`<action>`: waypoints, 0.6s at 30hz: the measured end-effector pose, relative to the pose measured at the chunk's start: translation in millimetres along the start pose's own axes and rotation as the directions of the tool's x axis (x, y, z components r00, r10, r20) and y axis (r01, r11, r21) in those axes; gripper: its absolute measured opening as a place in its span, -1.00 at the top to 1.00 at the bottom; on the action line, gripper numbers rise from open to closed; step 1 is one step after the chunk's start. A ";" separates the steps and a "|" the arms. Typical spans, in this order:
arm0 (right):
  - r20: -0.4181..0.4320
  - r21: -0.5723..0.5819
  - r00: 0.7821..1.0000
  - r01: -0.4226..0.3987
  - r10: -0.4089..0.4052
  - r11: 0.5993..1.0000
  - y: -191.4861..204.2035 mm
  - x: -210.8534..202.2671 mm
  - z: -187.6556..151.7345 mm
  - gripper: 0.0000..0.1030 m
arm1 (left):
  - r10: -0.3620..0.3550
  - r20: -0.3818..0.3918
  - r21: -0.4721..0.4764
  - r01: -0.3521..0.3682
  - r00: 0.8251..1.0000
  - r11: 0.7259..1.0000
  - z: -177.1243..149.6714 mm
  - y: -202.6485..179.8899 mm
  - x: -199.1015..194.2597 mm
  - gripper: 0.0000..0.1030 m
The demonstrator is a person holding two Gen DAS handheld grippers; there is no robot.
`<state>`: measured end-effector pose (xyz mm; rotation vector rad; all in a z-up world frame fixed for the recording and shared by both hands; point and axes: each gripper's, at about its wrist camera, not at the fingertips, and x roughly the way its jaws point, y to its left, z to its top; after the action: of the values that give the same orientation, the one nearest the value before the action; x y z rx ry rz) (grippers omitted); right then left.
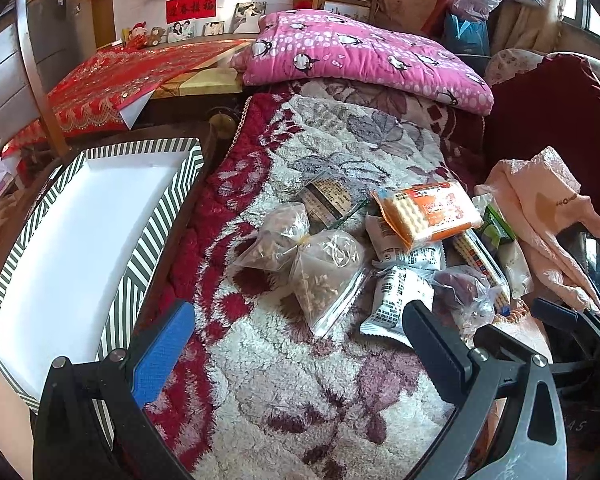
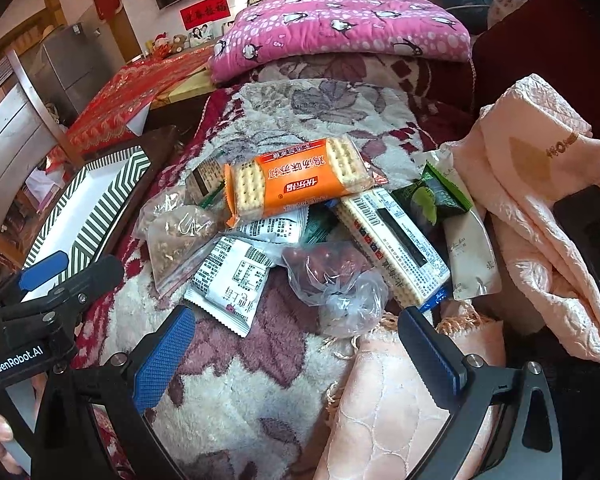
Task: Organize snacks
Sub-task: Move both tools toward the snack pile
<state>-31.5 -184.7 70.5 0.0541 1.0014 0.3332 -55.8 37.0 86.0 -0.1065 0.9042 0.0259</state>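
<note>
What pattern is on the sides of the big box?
The box has dark green and white stripes on its walls, plain white inside. Clearest in the left wrist view.

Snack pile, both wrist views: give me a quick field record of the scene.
surface: floral plush blanket
container: striped box, white inside, no snacks in it, left of the pile
top of pile: orange cracker pack
also in pile: clear bag of nuts; bag of red dates; white sachet; green packet
left tool: open, holding nothing
right tool: open, holding nothing
</note>
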 end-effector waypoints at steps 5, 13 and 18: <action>-0.011 -0.011 1.000 -0.003 0.003 1.000 3.3 3.7 -0.2 -0.98 | -0.012 -0.028 -0.015 0.011 1.000 1.000 1.9 5.2 7.0 -1.00; -0.019 -0.028 1.000 -0.004 0.004 1.000 5.8 9.8 2.9 -0.98 | -0.063 -0.079 -0.030 0.060 0.995 0.998 20.3 14.9 24.3 -1.00; -0.037 -0.024 0.999 -0.017 0.016 1.000 3.6 16.7 2.8 -0.98 | -0.093 -0.135 -0.035 0.090 0.986 0.995 32.2 23.2 44.7 -1.00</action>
<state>-21.8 -176.1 59.1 0.0346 1.0334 0.3619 -4.5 62.4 68.7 -0.1780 1.0346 -0.0546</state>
